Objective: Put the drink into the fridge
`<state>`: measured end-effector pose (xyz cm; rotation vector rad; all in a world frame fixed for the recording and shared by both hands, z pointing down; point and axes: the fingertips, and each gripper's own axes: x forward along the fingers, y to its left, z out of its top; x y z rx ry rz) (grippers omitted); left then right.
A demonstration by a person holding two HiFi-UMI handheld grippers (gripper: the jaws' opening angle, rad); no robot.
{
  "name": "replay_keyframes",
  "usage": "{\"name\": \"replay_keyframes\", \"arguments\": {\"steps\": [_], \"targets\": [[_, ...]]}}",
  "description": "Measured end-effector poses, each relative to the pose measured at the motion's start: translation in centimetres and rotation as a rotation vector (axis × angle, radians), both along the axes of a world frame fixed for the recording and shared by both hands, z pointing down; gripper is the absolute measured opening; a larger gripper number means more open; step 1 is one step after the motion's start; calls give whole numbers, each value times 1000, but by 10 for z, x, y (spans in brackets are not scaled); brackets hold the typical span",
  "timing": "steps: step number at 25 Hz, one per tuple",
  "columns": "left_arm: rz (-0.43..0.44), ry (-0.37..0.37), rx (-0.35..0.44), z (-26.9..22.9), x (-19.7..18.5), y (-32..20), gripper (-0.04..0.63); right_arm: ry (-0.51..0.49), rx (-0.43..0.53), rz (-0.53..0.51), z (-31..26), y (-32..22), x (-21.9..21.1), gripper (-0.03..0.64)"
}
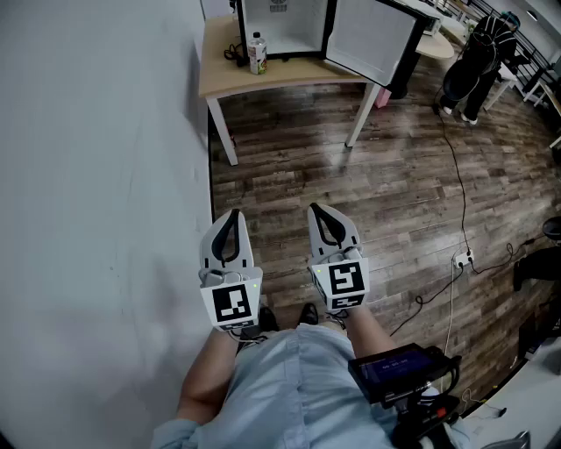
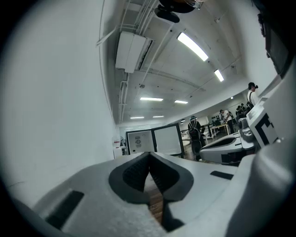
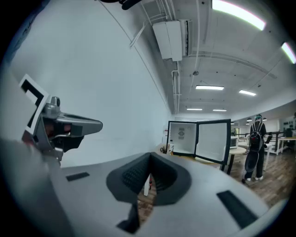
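The drink, a small bottle with a white cap, stands on the left part of a wooden table, just in front of a small fridge. The fridge door hangs wide open to the right. Both grippers are held low over the floor, well short of the table. My left gripper and my right gripper are shut with nothing between the jaws. In the right gripper view the bottle shows beside the open fridge, far beyond the shut jaws. The left gripper view shows shut jaws and the fridge.
A white wall runs along the left, close to the table. Dark wood floor lies between me and the table. A cable and power strip lie at the right. A person in dark clothes stands beyond the fridge door.
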<state>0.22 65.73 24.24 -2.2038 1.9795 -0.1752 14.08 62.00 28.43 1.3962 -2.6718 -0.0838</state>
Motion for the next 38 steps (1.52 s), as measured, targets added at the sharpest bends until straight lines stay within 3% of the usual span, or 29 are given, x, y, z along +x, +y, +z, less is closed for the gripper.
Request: {"name": "replay_keyframes", "arguments": {"steps": [3, 14, 15, 16, 17, 21, 29, 38], "targets": [[-9, 27, -18, 1, 11, 2, 8, 3, -2, -6, 3, 2, 7, 5], [-26, -7, -30, 13, 49, -8, 9, -10, -17, -27, 12, -15, 41, 6], [-33, 1, -38, 14, 53, -10, 9, -15, -21, -37, 13, -18, 43, 54], [-39, 5, -42, 15, 56, -11, 8, -20, -27, -51, 15, -21, 44, 211], [-44, 0, -40, 16, 58, -11, 8, -23, -27, -62, 15, -24, 45, 285], [-58, -14, -43, 21, 65, -18, 9, -22, -16, -62, 16, -39, 55, 308], [-82, 21, -94, 36, 40, -56, 9, -13, -29, -66, 25, -79, 37, 342], [-41, 15, -101, 62, -22, -162, 9, -6, -38, 1, 46, -181, -12, 344]]}}
